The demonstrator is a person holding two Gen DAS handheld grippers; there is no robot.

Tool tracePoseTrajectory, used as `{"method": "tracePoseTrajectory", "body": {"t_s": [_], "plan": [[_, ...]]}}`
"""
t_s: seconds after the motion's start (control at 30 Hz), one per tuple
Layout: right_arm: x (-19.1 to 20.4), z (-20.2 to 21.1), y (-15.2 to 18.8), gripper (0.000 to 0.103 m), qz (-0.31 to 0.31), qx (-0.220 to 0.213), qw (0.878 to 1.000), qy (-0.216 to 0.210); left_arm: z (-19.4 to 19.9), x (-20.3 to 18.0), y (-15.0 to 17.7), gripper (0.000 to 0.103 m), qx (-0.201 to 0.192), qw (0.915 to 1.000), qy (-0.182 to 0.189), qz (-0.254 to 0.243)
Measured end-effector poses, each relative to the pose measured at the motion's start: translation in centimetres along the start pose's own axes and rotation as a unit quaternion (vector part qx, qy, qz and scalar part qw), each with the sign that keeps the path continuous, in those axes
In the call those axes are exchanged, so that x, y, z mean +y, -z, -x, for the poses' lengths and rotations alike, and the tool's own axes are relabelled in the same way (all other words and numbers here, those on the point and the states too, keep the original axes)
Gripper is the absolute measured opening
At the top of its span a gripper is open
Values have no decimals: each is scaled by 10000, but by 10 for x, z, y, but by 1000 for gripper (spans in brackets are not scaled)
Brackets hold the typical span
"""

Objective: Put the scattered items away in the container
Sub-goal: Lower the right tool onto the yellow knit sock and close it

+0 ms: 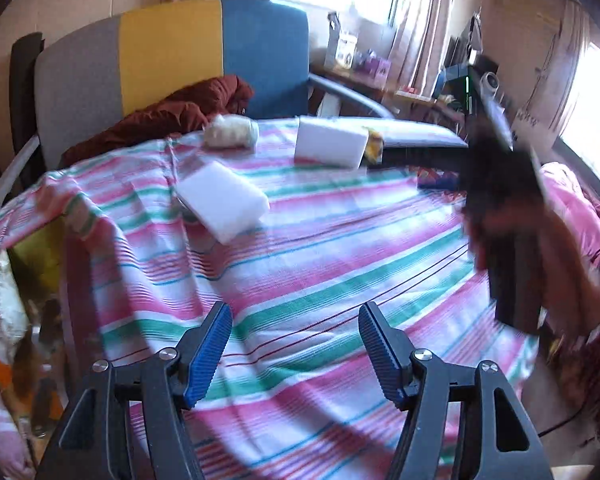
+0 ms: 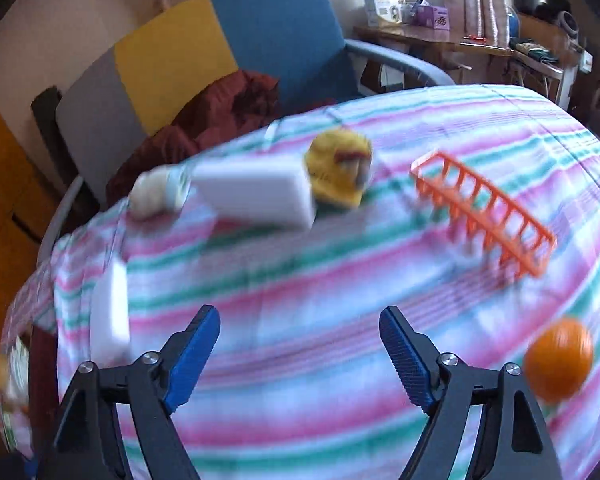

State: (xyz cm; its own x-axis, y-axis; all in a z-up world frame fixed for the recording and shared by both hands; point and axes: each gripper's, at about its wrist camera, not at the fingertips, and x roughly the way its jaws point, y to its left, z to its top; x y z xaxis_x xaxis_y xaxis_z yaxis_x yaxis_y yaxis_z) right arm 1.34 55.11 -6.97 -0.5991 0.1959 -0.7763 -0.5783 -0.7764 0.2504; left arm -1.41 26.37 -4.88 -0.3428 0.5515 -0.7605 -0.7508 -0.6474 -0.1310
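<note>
My left gripper (image 1: pixel 295 312) hangs open over the striped tablecloth (image 1: pixel 320 248) with nothing between its blue pads. Beyond it lie a white foam block (image 1: pixel 223 200), a second white block (image 1: pixel 330 142) and a fuzzy white roll (image 1: pixel 231 132). A blurred black gripper body (image 1: pixel 504 208) crosses the right side. My right gripper (image 2: pixel 299 314) is also open and empty. Ahead of it and to the right stands an orange slatted basket (image 2: pixel 484 216). A yellow pouch (image 2: pixel 340 172), a white block (image 2: pixel 256 192) and a white roll (image 2: pixel 160 192) lie farther back. An orange ball (image 2: pixel 560 360) sits near the right finger.
Another white block (image 2: pixel 110 316) lies near the table's left edge, where the cloth drops off. Behind the table stands a chair with a grey, yellow and blue back (image 1: pixel 172 52), holding a red-brown garment (image 1: pixel 172 112). A cluttered desk (image 2: pixel 420 36) is at the back right.
</note>
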Motion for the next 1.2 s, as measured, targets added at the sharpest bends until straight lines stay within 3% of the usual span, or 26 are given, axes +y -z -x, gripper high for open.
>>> {"method": "tracePoseTrajectory", "body": {"t_s": [0.07, 0.17, 0.23, 0.27, 0.3, 0.4, 0.47, 0.57, 0.6, 0.73, 0.83, 0.9, 1.13, 1.2], "plan": [[-5, -3, -22, 84, -108, -119, 9998, -86, -14, 2, 2, 67, 150, 9998, -79, 79], [-5, -5, -56, 86, -103, -478, 9987, 127, -37, 9, 6, 69, 479, 9984, -232, 213], [-2, -10, -78, 88, -149, -718, 9967, 341, -40, 16, 7, 70, 329, 9987, -104, 364], [-2, -15, -89, 93, -220, -769, 9961, 378, -41, 16, 8, 71, 307, 9989, -93, 344], [-3, -21, -97, 99, -289, -742, 9961, 375, -42, 15, 8, 72, 263, 9991, -74, 311], [-2, -49, -120, 99, -548, -511, 9958, 524, -42, 11, 11, 81, 156, 9997, -68, 172], [1, -79, -127, 99, -441, 63, 9957, 810, -44, 11, 12, 85, 166, 9997, 34, 163], [7, -115, -119, 95, -144, 807, 9927, 880, -43, 13, 13, 86, 93, 9997, 131, 190], [8, -126, -112, 99, -85, 1066, 9910, 802, -44, 12, 13, 87, 80, 9997, 146, 179], [23, -116, -90, 96, 364, 944, 9923, 719, -47, 13, 13, 89, 30, 9996, 226, 171], [40, -102, -65, 84, 913, 760, 9897, 800, -48, 13, 12, 90, 15, 9996, 250, 158], [39, -89, -52, 74, 801, 594, 9928, 666, -48, 13, 12, 90, 13, 9996, 252, 151], [31, -52, -9, 61, 603, 209, 9958, 658, -47, 15, 11, 90, 4, 9995, 283, 162], [26, -37, 4, 47, 382, 141, 9979, 503, -47, 16, 10, 90, 5, 9995, 278, 156]]}}
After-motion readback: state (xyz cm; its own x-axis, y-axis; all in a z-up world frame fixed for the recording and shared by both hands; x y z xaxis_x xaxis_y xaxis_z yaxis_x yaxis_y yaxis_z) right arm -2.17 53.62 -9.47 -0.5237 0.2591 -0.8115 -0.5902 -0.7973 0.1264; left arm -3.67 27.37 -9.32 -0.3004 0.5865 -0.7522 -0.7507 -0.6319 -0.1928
